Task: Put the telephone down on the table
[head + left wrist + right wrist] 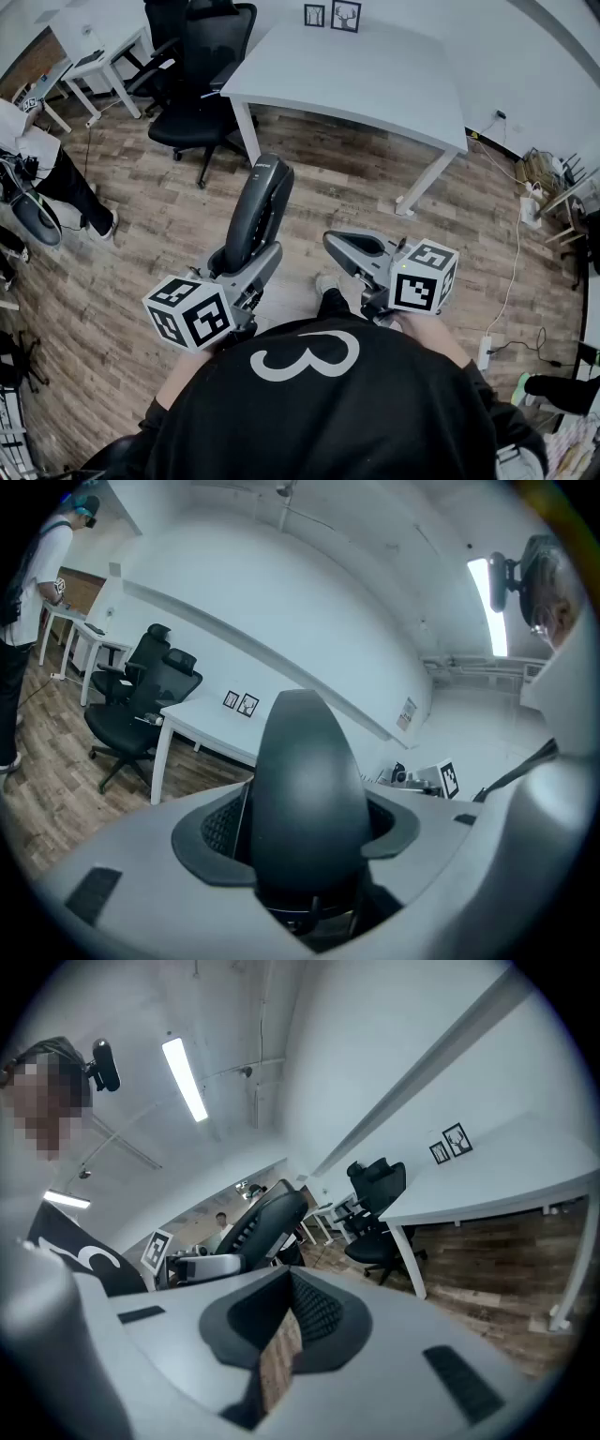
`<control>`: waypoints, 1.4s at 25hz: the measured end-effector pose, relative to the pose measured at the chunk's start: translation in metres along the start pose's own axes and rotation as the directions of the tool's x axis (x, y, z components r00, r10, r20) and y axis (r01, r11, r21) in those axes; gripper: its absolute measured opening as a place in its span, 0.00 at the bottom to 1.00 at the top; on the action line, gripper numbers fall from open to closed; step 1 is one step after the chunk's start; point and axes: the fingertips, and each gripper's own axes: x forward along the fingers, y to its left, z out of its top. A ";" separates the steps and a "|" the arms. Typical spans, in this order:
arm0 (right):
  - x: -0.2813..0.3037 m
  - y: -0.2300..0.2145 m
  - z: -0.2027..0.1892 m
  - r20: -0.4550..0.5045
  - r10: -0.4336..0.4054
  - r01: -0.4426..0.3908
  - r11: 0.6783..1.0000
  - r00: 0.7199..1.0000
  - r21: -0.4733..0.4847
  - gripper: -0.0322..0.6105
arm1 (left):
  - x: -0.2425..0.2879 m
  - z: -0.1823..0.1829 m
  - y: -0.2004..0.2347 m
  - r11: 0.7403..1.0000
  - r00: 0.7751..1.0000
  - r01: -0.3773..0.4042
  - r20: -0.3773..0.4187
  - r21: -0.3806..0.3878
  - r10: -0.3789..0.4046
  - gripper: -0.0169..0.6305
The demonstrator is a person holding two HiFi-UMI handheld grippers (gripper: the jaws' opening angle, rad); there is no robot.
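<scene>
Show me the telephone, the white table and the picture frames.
telephone [261, 214], head view, middle of the handset
white table [375, 80], head view, bare tabletop
picture frames [346, 16], head view, the larger frame

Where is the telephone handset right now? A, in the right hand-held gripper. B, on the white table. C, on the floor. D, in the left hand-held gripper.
D: the telephone handset stands clamped in the left hand-held gripper, well short of the white table; the right hand-held gripper is empty.
</scene>
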 end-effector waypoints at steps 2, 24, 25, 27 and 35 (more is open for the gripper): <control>0.001 0.000 0.001 0.001 0.000 0.000 1.000 1.000 0.000 0.06 | 0.000 0.001 -0.001 1.000 1.000 0.004 -0.002 0.003 -0.004 0.47; 0.034 -0.042 0.017 0.014 0.093 -0.094 0.994 0.996 0.060 0.06 | 0.041 0.000 0.033 0.997 0.997 -0.061 -0.053 -0.057 0.058 0.47; 0.035 -0.052 0.020 0.011 0.087 -0.088 0.994 0.996 0.070 0.06 | 0.049 0.002 0.035 0.996 0.997 -0.062 -0.054 -0.059 0.059 0.47; 0.036 -0.074 0.029 0.008 0.078 -0.078 0.993 0.997 0.093 0.06 | 0.067 0.007 0.040 0.996 0.996 -0.067 -0.058 -0.067 0.063 0.47; 0.057 -0.154 0.078 -0.010 0.100 -0.098 0.988 0.995 0.119 0.06 | 0.152 0.044 0.064 0.993 0.995 -0.073 -0.071 -0.093 0.067 0.47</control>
